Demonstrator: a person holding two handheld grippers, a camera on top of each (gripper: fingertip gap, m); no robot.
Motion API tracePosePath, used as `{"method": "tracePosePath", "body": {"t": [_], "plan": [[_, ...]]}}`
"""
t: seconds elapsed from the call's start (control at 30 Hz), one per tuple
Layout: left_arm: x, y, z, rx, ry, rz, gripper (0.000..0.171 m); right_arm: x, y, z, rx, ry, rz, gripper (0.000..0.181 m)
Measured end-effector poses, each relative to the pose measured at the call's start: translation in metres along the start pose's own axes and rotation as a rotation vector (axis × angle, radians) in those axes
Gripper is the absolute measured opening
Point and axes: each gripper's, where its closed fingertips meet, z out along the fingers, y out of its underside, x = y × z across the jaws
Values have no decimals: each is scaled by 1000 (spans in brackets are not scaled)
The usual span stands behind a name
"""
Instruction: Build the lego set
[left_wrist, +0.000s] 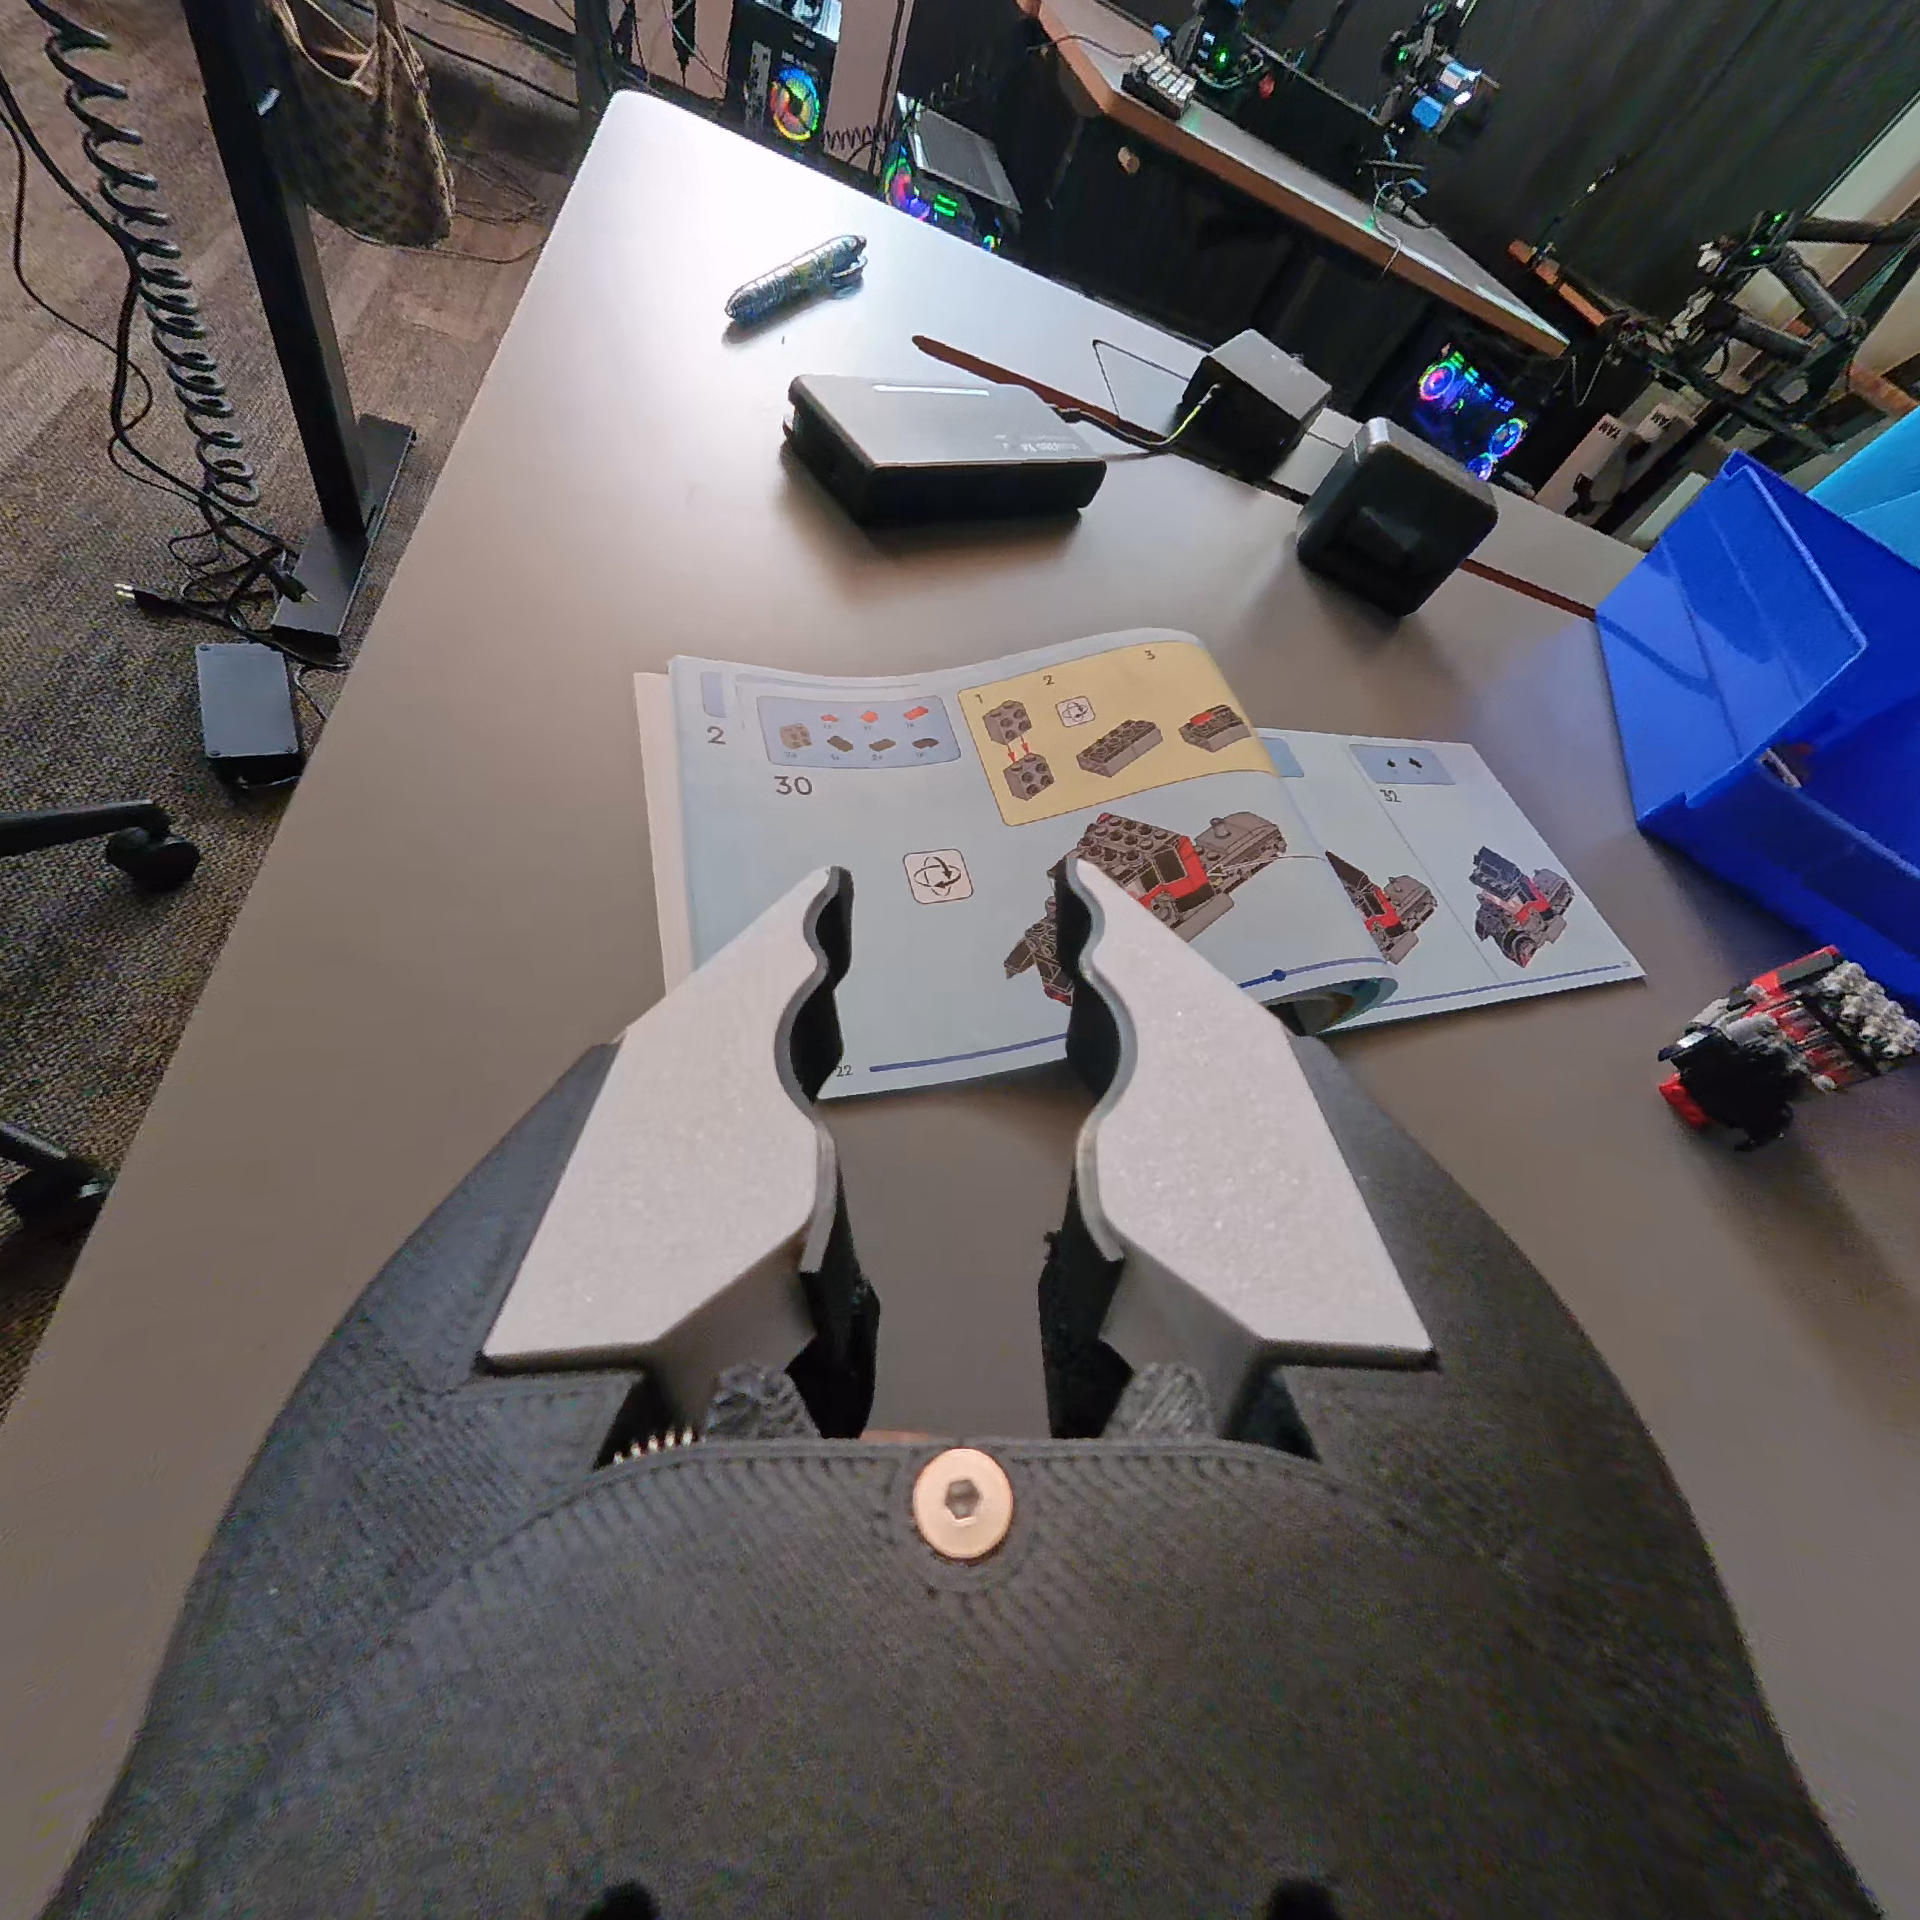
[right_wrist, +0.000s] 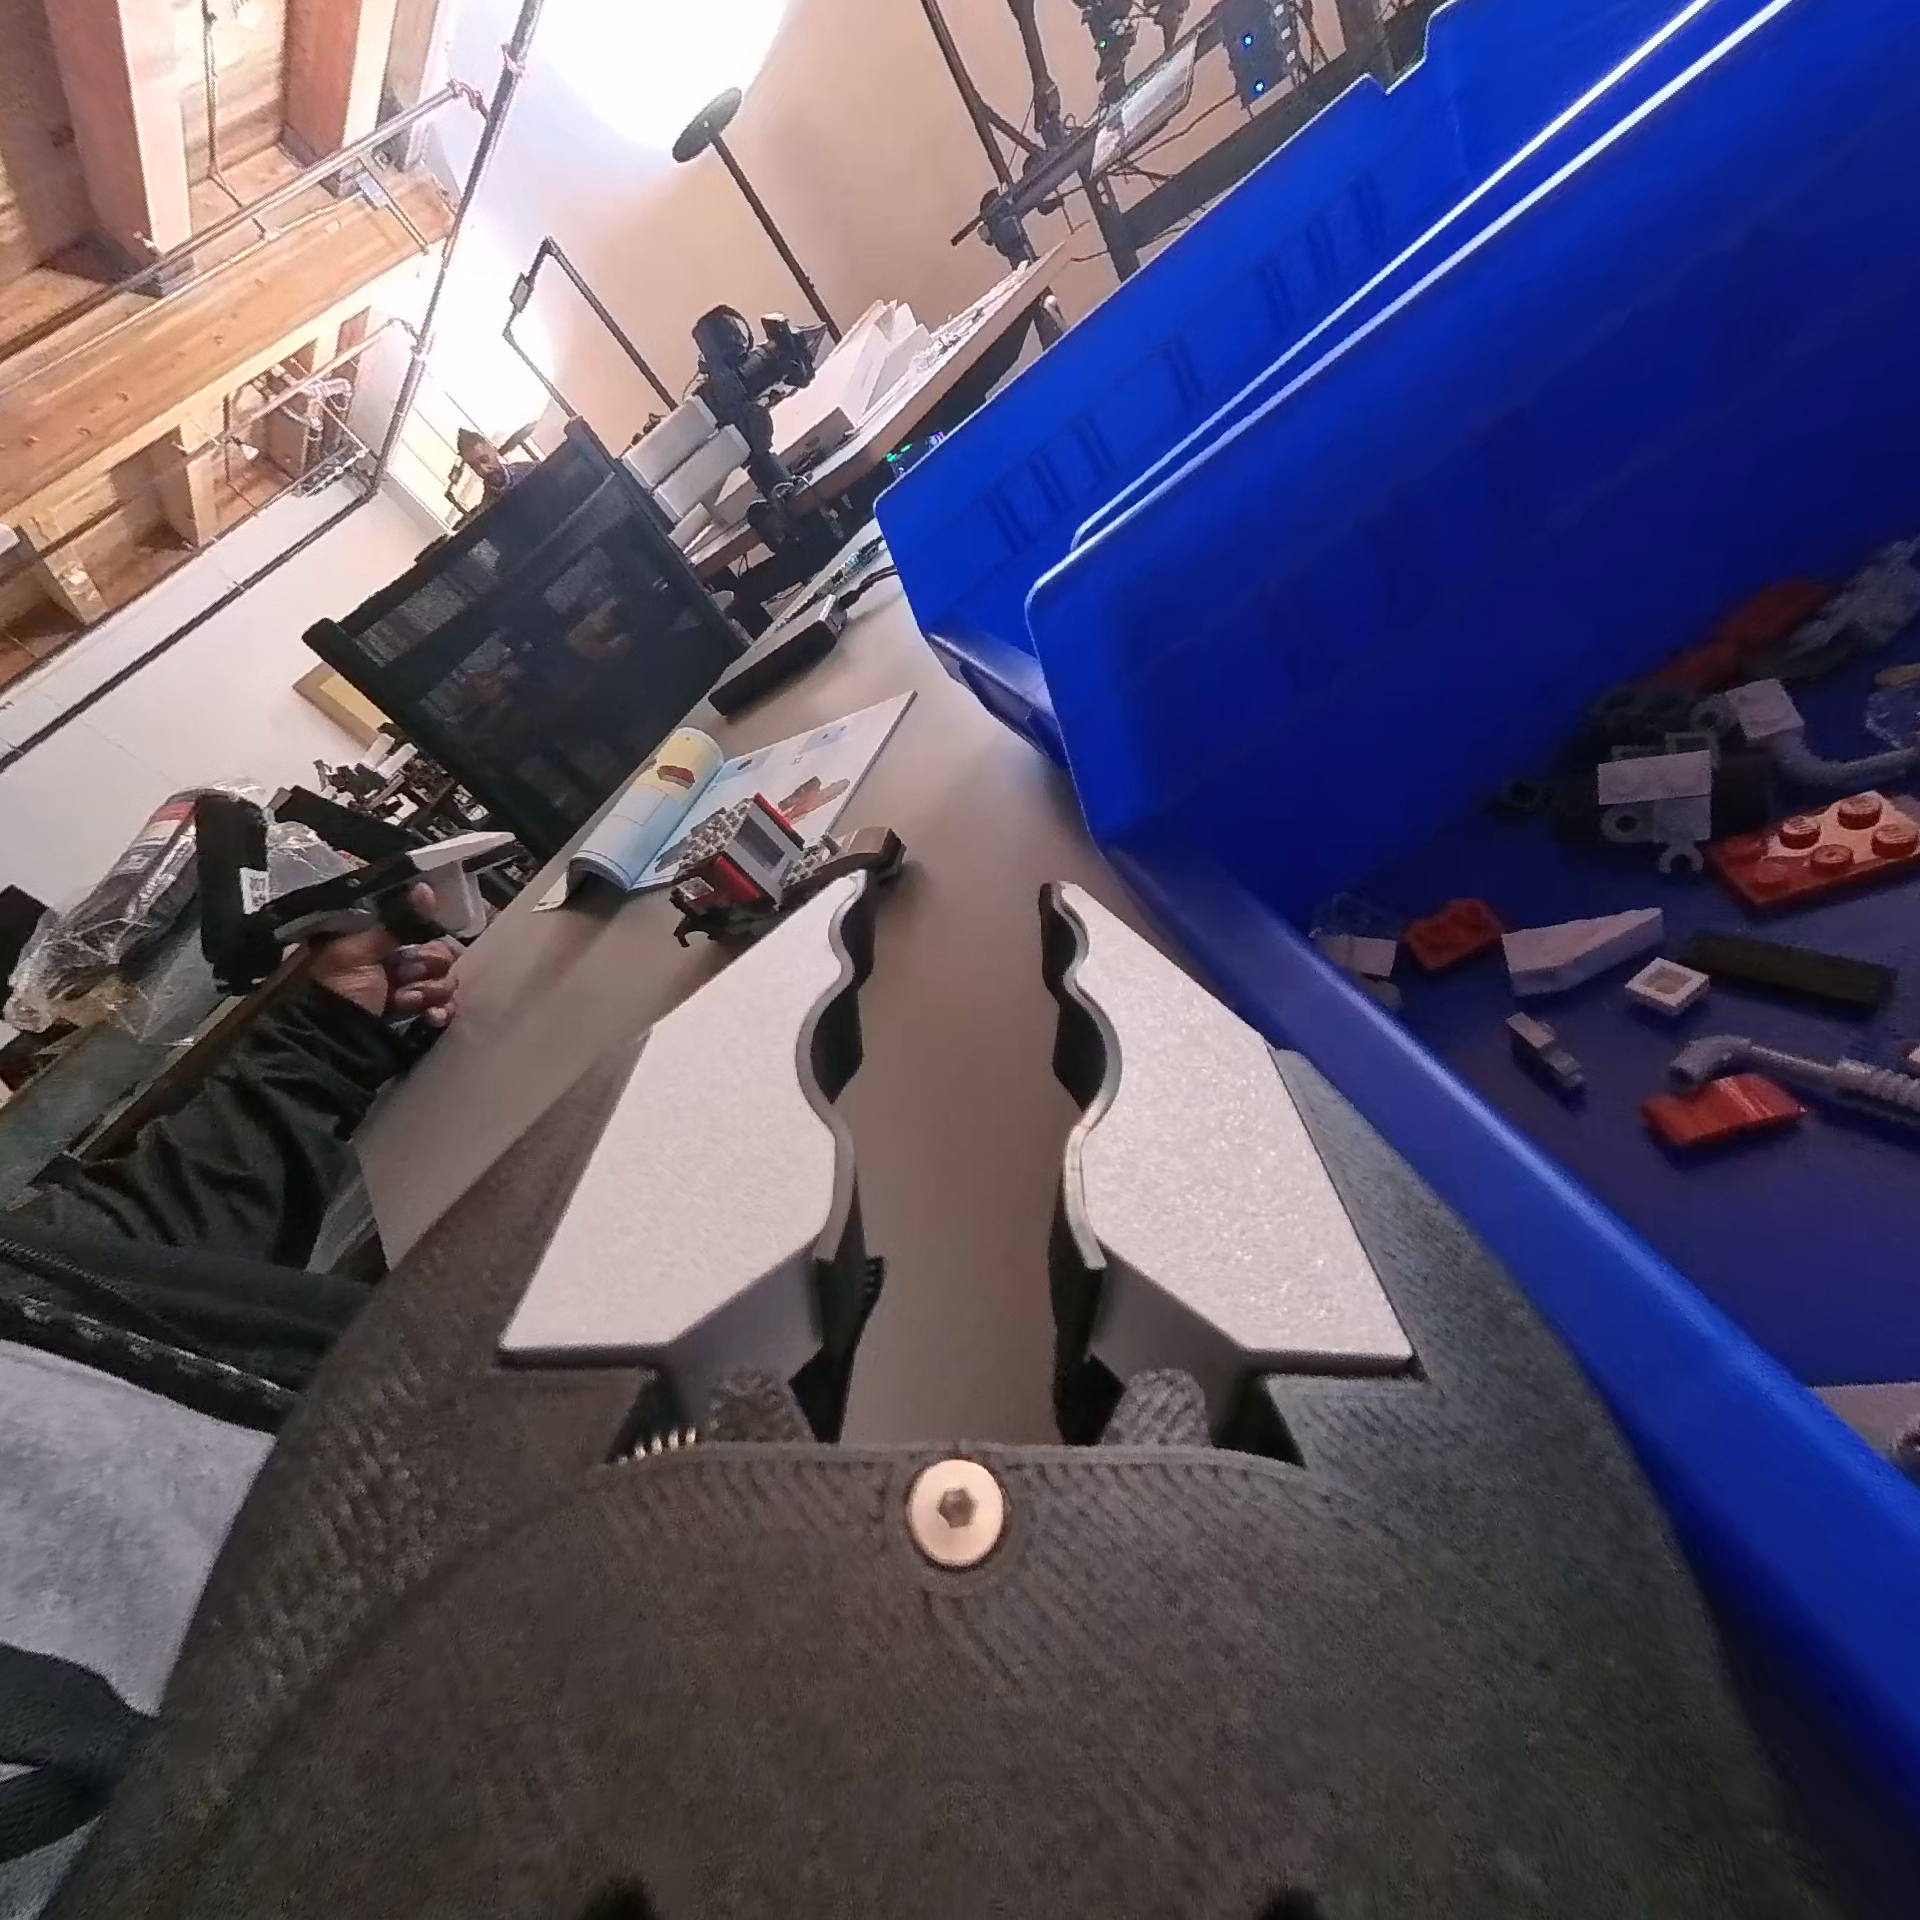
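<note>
Lego model (left_wrist: 1792, 1039) apart; hand-held grippers (left_wrist: 956, 883) agape, empty.

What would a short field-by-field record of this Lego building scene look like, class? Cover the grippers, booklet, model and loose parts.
left gripper: open, empty, above the near edge of the booklet
right gripper: open, empty, over bare table beside the bin
instruction booklet: lying open on the grey table
partly built model: red, black and grey, on the table near the booklet, untouched
blue bin: holds loose Lego pieces, red, grey, white and black
</note>
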Motion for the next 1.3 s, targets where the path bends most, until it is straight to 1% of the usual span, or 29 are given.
{"method": "tracePosePath", "body": {"t": [1.3], "plan": [[0, -3, -3, 27, 20, -18, 40, 0, -1, -1, 7, 6, -11, 32]]}}
